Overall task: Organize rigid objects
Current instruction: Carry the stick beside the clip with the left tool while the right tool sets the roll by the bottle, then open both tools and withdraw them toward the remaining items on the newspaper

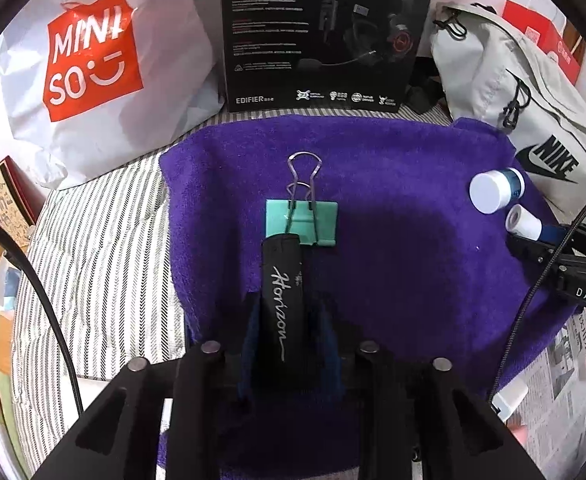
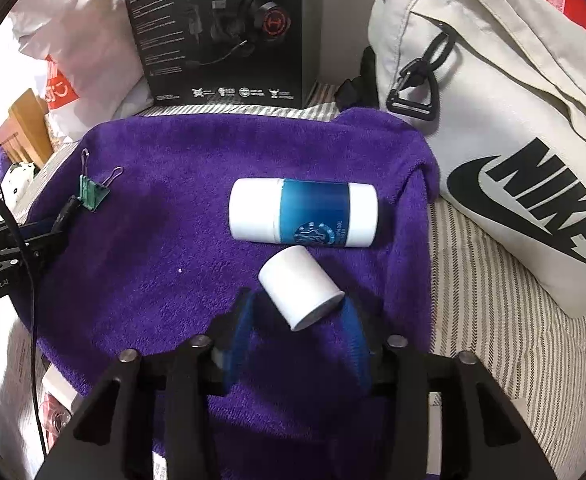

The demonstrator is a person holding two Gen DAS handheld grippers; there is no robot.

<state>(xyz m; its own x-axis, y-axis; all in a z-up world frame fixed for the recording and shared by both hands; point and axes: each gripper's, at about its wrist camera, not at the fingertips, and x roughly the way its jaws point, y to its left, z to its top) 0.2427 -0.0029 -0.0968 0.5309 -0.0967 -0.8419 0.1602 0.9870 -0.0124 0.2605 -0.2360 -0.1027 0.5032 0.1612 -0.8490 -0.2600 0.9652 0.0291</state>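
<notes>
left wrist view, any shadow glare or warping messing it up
Left wrist view: fisheye bends the headset box edges and leaves dark corners; a soft shadow falls on the purple towel right of the green binder clip. Right wrist view: same bulge, stretching the Nike bag; no harsh glare, focus fair.

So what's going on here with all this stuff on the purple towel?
A person is sorting small items on the purple towel with two hand-held grippers. The left gripper has a black Horizon tube between its fingers, tip touching a green binder clip. The right gripper straddles a small white cylinder, which lies beside a larger blue and white bottle. Whether either gripper is squeezing is unclear.
</notes>
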